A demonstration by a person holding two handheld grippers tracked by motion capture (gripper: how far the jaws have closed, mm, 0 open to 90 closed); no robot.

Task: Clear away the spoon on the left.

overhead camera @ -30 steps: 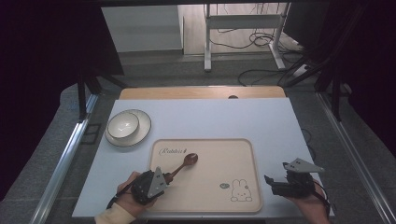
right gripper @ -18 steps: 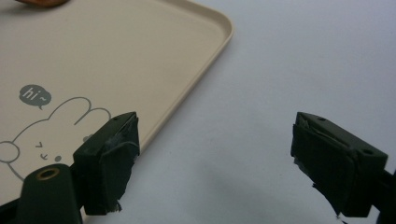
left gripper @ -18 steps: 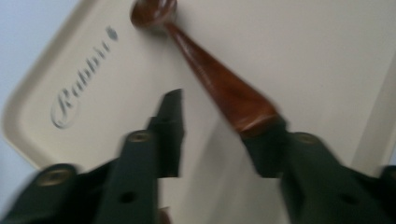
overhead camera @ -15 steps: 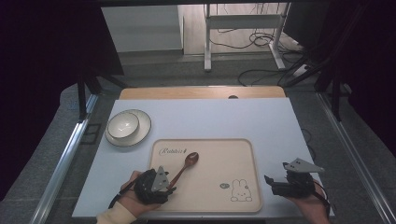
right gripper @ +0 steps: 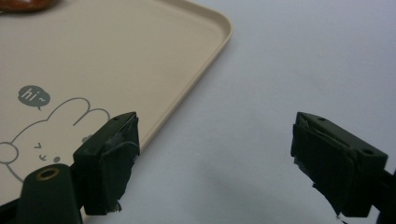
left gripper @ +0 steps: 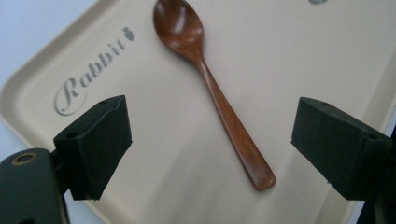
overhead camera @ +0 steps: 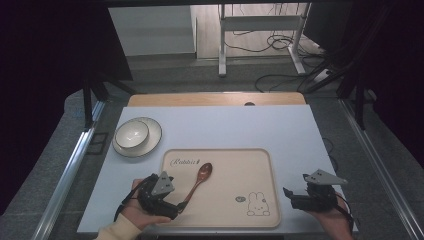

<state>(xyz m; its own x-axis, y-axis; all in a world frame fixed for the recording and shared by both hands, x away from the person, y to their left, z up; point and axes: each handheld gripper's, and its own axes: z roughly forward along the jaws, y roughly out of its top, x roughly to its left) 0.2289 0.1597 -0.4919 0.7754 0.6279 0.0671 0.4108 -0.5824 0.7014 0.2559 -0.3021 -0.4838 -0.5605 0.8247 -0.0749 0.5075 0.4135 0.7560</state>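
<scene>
A pale blue table (overhead camera: 225, 127) stands over grey floor with cables behind; the cream tray (overhead camera: 250, 165) reads "Rabbit" and "hi~"; the wooden spoon (overhead camera: 199, 179) lies flat on it, where earlier the left gripper (overhead camera: 172, 207) pinched its handle; those jaws have just been opening, wide now, spoon loose between; right gripper (overhead camera: 290, 196) gapes, empty

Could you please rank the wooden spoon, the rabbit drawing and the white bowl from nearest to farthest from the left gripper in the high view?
From the left gripper:
1. Wooden spoon, just beside its fingers on the tray.
2. Rabbit drawing, toward the tray's right.
3. White bowl, on its plate, far left.
</scene>
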